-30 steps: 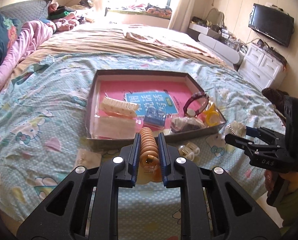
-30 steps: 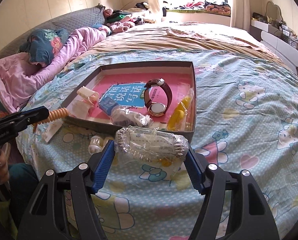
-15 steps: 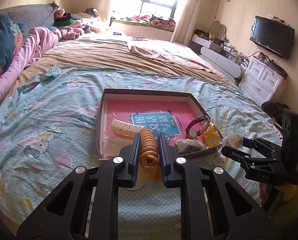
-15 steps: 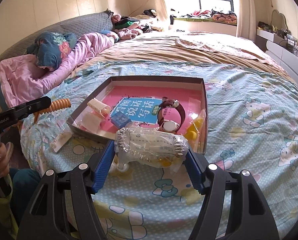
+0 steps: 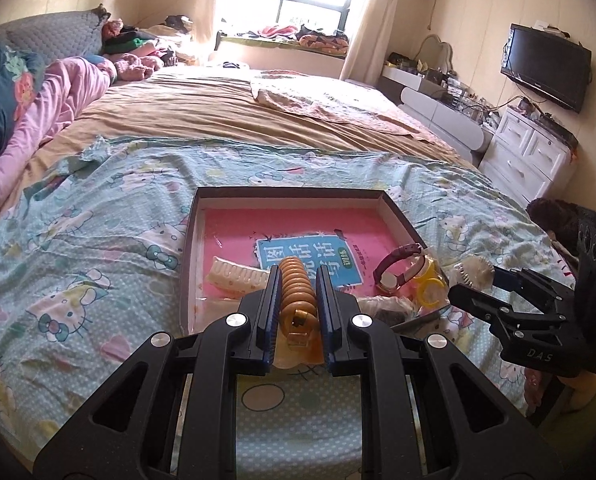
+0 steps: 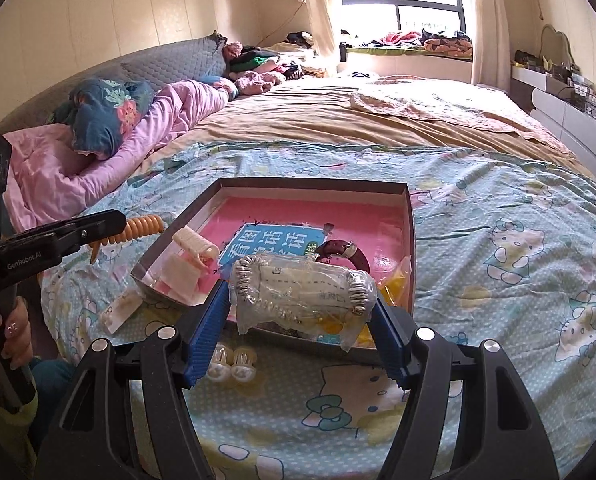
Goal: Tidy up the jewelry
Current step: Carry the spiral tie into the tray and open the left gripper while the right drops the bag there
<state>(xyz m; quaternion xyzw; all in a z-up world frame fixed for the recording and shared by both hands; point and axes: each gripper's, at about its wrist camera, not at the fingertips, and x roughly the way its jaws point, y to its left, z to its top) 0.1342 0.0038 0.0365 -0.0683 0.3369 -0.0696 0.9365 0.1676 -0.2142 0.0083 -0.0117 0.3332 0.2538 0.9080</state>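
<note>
My left gripper [image 5: 297,280] is shut on an orange beaded bracelet [image 5: 296,292], held above the near edge of the shallow dark tray [image 5: 290,194]. It also shows in the right wrist view [image 6: 138,229]. My right gripper [image 6: 302,300] is shut on a silver bracelet in a clear plastic bag [image 6: 302,292], held over the tray's near right corner [image 6: 410,216]. The tray holds a pink booklet [image 5: 298,228], a purple watch [image 5: 398,268], a white comb-like clip [image 5: 238,278], yellow rings [image 5: 428,290] and small bags.
The tray lies on a Hello Kitty sheet [image 5: 98,248] on a bed. Two small pearl earrings [image 6: 230,366] and a small flat bag [image 6: 120,312] lie on the sheet before the tray. Pink bedding [image 6: 98,160] is at left; white drawers [image 5: 534,160] at right.
Both grippers have risen and drawn back a little from the tray, each still holding its bracelet. The tray now sits lower and farther in both views.
</note>
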